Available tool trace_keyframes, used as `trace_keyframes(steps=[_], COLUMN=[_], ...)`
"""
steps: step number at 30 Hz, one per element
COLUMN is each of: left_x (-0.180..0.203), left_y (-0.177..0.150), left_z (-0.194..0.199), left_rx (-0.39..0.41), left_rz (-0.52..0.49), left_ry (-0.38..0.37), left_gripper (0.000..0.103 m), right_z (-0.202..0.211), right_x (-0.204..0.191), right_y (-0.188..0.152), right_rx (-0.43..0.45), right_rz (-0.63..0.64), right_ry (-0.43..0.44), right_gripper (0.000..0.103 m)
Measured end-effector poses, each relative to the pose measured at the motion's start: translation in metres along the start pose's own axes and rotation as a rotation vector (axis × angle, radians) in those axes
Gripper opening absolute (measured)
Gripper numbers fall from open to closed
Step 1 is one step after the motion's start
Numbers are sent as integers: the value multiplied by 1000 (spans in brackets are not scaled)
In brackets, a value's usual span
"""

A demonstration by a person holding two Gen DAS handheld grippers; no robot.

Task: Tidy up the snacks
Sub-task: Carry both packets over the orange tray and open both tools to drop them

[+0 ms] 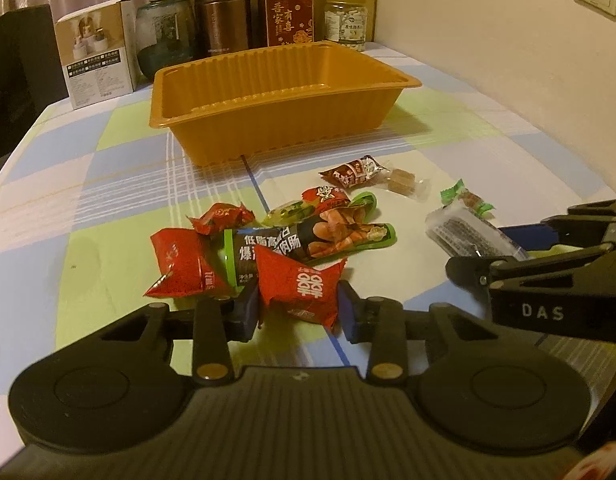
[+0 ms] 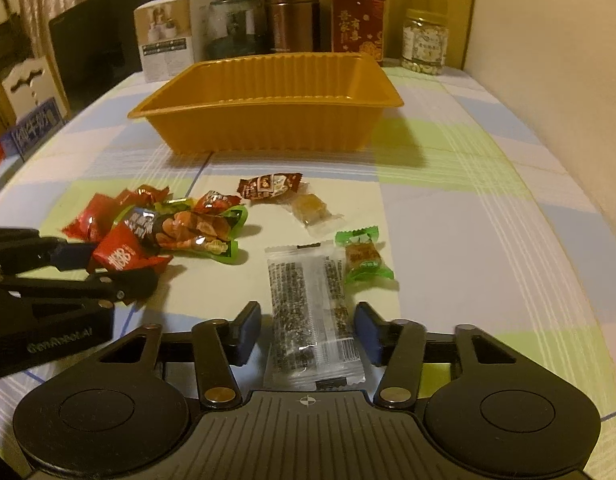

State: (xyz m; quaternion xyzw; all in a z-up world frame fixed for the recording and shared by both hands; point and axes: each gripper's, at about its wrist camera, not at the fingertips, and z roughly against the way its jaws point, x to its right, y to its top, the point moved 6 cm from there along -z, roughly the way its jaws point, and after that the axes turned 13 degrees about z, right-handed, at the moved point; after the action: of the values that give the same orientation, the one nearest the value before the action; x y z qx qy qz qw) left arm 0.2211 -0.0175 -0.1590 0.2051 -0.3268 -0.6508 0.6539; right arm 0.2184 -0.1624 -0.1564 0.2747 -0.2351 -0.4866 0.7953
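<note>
Snacks [image 1: 292,236] lie loose on the checked tablecloth [image 1: 108,184] in the middle of the table, none of them yet in the orange tray [image 1: 276,92], which stands empty just beyond them toward the far edge, its long side facing the grippers, presumably so packets can be dropped in from the front; along the far edge behind it stand a white box [image 1: 96,52], a glass jar [image 1: 164,32], a brown canister [image 1: 222,14], a red pouch [image 1: 290,12] and a nut jar [image 1: 345,22], all well apart from the work. The left gripper [image 1: 300,308] has its blue pads [image 1: 248,312] on either side of a red candy [image 1: 304,284] at the near end of the heap, and the wrapper fills the gap between them, so it looks clamped on that piece (the crinkled foil hides the exact contact); the candy touches the green-ended sausage packet [image 1: 308,240] behind it, so a lift may drag that one along. The right gripper [image 2: 308,332] straddles a clear bar packet [image 2: 308,312] lying lengthwise toward the near edge; its jaws stand partly closed with the packet's sides at or just inside the pads, and whether they press on it I cannot tell. Beside the bar lies a green-wrapped sweet [image 2: 364,256], and nearer the tray a brown packet [image 2: 268,186] and a clear-wrapped cube [image 2: 312,208]. Each gripper takes the piece nearest its own side, which keeps the two from crossing; the sorting seems barely begun.
</note>
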Motion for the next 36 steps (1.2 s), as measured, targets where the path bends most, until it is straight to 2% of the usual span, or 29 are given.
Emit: trace_keyframes(steps=[8, 14, 23, 29, 36], left_x=[-3, -4, -11, -22, -35], left_y=[2, 21, 91, 146, 186], left_z=[18, 32, 23, -1, -40], left_rx=[19, 53, 137, 195, 197], left_rz=[27, 54, 54, 51, 56], left_ry=[-12, -27, -37, -34, -43], left_gripper=[36, 36, 35, 35, 36], right_z=[10, 30, 31, 4, -36], right_x=[0, 11, 39, 59, 77], right_y=[2, 20, 83, 126, 166], right_rx=[22, 82, 187, 234, 256], right_rz=[-40, -94, -105, -123, -140], right_ry=[18, 5, 3, 1, 4], right_gripper=[39, 39, 39, 39, 39])
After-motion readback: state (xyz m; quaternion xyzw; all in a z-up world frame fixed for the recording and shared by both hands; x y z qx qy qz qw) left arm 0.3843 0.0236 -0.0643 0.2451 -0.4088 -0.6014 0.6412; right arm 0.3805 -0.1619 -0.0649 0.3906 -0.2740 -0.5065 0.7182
